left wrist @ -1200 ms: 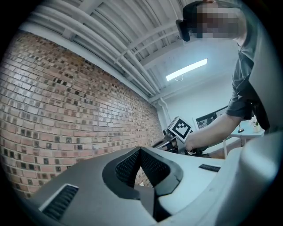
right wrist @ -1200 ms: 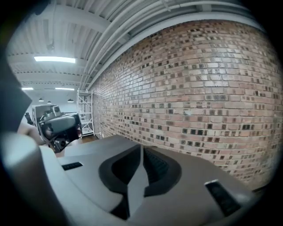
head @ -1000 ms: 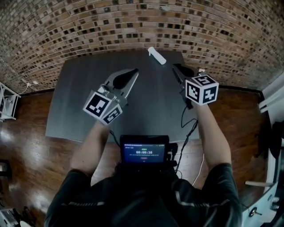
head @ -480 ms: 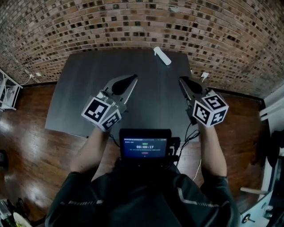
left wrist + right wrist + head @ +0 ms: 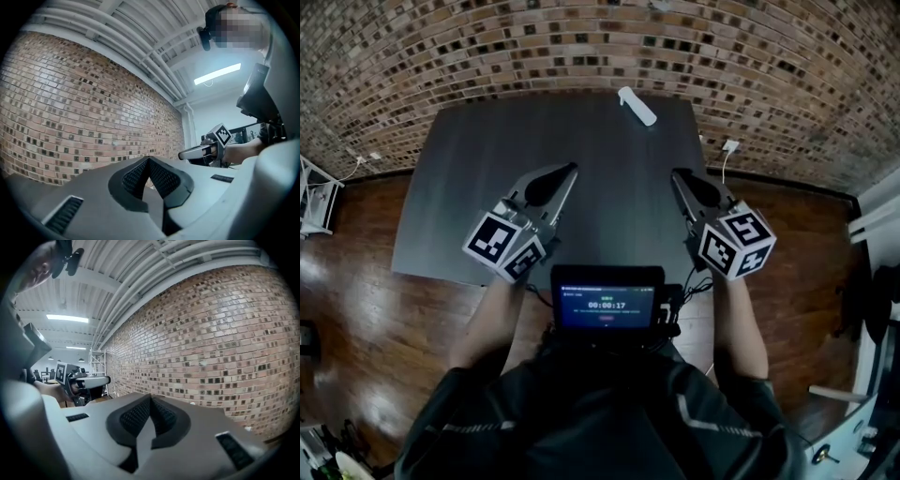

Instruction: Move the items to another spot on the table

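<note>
A white oblong item (image 5: 637,105) lies alone near the far edge of the dark grey table (image 5: 487,178). My left gripper (image 5: 569,168) hovers over the near middle of the table, jaws shut and empty. My right gripper (image 5: 676,174) is above the table's near right edge, also shut with nothing in it. In the left gripper view its closed jaws (image 5: 149,160) point slightly up at the brick wall, with the right gripper (image 5: 180,155) seen at the side. The right gripper view shows its closed jaws (image 5: 150,398) and the left gripper (image 5: 108,379).
A brick wall (image 5: 487,47) stands behind the table. A small screen (image 5: 606,305) hangs at the person's chest. A cable and white plug (image 5: 729,147) lie at the table's right side. Wooden floor (image 5: 356,281) surrounds the table.
Both grippers have drawn back toward the person, away from the white item. They have also spread a little further apart. Both stay shut.
</note>
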{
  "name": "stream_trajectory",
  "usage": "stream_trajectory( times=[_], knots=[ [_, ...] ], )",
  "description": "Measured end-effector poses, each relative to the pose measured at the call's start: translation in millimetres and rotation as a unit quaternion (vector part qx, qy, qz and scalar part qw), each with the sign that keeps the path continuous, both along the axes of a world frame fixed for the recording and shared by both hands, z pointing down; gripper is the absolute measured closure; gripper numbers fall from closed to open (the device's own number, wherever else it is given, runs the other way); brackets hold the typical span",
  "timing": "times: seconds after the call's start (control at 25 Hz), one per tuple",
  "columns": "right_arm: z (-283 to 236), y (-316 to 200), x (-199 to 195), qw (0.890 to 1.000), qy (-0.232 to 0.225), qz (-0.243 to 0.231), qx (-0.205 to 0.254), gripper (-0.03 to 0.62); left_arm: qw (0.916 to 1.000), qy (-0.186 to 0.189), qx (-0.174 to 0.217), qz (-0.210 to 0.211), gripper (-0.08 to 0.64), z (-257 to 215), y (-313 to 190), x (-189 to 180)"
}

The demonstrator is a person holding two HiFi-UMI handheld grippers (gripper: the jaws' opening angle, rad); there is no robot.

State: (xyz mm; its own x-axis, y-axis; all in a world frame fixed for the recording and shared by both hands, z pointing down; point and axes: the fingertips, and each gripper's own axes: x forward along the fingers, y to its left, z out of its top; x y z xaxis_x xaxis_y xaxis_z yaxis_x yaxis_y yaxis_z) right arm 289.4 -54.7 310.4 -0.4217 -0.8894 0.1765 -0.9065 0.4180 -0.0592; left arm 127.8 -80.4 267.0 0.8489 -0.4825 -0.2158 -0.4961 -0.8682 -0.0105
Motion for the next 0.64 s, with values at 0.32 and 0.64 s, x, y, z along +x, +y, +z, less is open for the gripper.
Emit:
stream_trajectory(
  times=[0.32,0.64],
  knots=[
    [4.2,3.5,-3.2,1.0,0.001,0.003,0.007,0.591,0.9998,-0.002,0.013,0.012,0.564,6.0,6.7,6.6],
    [3.9,6.6,-2.8,1.0,0.014,0.007,0.014,0.591,0.9999,0.009,-0.006,0.006,0.563,12.3,6.8,3.8]
  ],
)
